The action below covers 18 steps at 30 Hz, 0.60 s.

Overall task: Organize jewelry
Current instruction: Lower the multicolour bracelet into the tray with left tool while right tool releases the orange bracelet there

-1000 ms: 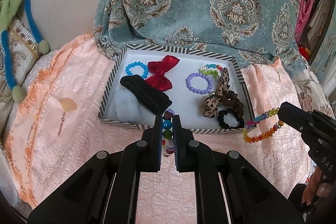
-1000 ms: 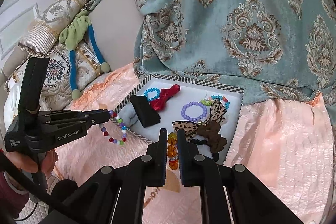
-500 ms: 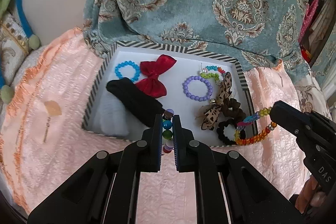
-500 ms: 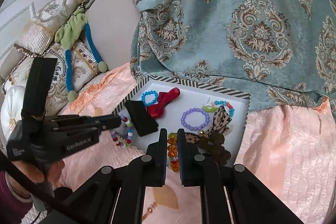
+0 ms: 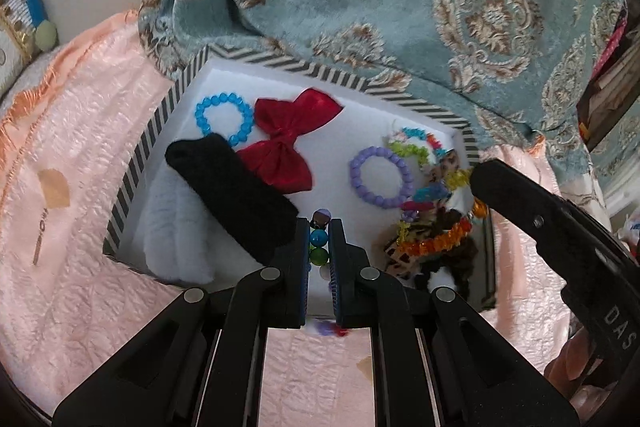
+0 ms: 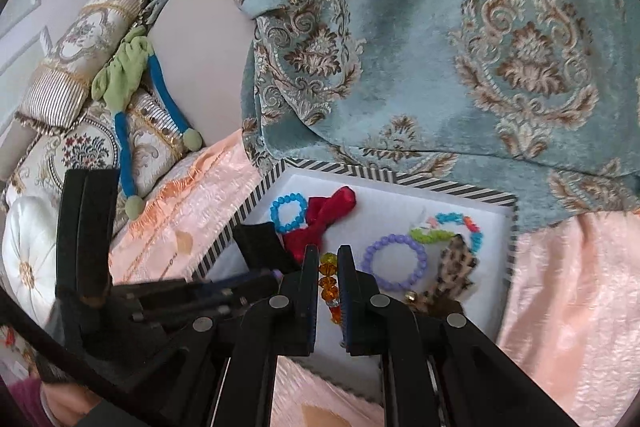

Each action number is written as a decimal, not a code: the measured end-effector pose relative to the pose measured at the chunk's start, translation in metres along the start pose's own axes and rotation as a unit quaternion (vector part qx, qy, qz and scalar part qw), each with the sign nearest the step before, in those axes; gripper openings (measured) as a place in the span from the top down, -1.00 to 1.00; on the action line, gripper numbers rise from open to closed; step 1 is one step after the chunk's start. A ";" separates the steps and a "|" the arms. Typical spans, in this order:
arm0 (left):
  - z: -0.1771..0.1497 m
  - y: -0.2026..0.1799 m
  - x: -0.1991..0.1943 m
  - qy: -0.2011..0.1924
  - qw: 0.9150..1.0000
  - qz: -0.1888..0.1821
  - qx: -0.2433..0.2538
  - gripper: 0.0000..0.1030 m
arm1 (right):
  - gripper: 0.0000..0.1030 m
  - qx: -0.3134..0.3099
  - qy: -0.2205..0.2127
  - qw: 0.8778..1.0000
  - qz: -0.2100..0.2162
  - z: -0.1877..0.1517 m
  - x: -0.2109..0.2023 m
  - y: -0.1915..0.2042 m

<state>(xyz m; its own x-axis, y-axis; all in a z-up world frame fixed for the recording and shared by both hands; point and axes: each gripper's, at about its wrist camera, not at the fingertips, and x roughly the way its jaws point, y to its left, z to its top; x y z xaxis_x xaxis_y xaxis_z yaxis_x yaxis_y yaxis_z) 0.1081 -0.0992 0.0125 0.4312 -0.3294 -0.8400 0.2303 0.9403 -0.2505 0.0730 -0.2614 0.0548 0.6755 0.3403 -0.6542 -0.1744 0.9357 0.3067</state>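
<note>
The left gripper is pinching a multicoloured bead bracelet over the striped box's near edge; the right gripper, at three o'clock, is pinching an amber bead bracelet.

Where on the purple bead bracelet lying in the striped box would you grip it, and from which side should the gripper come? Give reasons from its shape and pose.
Grip the purple bead bracelet across one strand of its ring, probably the left arc, coming from above. It lies flat on the striped box floor, so one finger can drop into the open centre. That arc faces bare white floor; the right arc sits close to other jewelry.
</note>
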 end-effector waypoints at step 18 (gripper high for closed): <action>-0.004 0.021 0.035 0.029 0.999 0.022 -0.018 0.85 | 0.84 0.069 0.079 0.994 -0.018 -0.040 0.065 -0.047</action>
<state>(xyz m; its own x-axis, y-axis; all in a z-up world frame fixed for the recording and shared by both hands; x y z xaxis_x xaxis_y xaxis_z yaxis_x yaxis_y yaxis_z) 0.1246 -0.0903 -0.0240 0.3887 -0.2831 -0.8768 0.1798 0.9566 -0.2292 0.0966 -0.2799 -0.0295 0.5571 0.3279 -0.7630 -0.0455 0.9294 0.3662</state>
